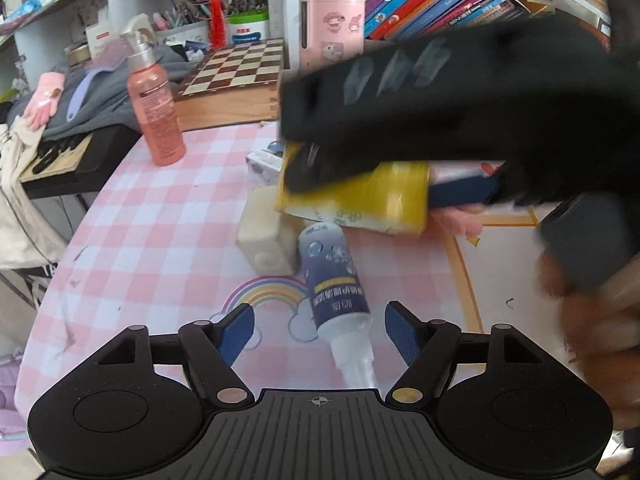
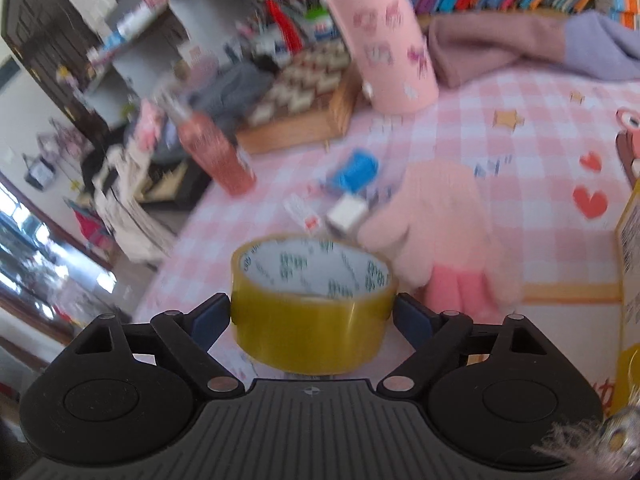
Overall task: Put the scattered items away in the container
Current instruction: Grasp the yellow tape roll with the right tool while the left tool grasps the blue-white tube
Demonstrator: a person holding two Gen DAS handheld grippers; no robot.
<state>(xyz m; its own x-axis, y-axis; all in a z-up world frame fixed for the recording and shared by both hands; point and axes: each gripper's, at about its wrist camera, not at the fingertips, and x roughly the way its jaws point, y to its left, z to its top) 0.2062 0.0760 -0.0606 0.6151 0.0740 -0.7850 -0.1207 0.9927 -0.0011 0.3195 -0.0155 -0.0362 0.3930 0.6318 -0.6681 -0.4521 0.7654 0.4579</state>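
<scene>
1. Right gripper (image 2: 314,312) clamped on a yellow tape roll (image 2: 312,312), lifted above the pink checked tablecloth (image 2: 500,152), likely for carrying.
2. Left gripper (image 1: 320,334) spread open around a small bottle (image 1: 334,280) lying just below the tape roll.

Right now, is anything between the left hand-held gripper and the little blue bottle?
No. The left hand-held gripper is open, and the blue bottle's nozzle end already lies between its fingers. The right hand-held gripper, holding the yellow tape roll, passes beyond it.
</scene>
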